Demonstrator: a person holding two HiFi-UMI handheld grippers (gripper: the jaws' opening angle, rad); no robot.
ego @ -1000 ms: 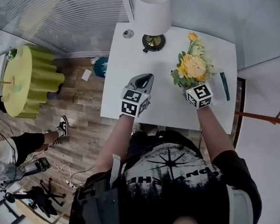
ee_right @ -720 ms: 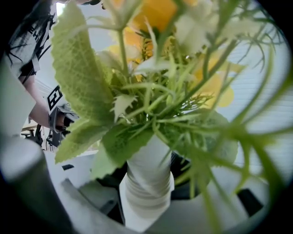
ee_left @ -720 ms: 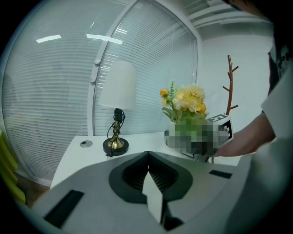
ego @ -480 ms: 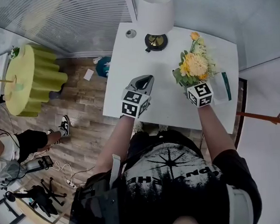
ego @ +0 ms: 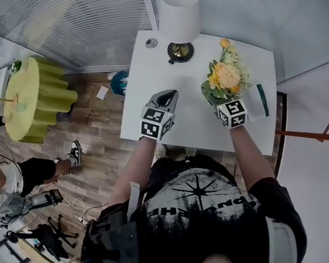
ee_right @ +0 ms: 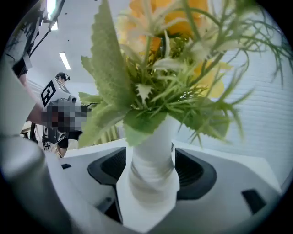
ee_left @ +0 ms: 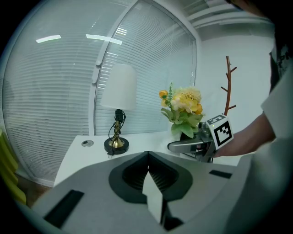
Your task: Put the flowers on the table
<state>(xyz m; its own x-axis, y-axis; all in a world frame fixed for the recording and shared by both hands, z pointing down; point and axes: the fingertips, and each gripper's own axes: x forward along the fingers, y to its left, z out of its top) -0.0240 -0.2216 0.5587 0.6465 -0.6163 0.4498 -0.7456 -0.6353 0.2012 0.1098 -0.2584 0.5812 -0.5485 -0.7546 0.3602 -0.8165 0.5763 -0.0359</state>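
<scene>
White table point(ego: 144, 84), one bouquet point(ego: 225, 76), one lamp point(ego: 179, 14)

No legible txt, white lettering on black shirt point(ego: 203, 207) upside down, unreadable

head view: steeply down on table point(ego: 150, 90) | left gripper view: level, toward flowers point(ee_left: 185, 103) | right gripper view: seemingly right against them | all share flowers
</scene>
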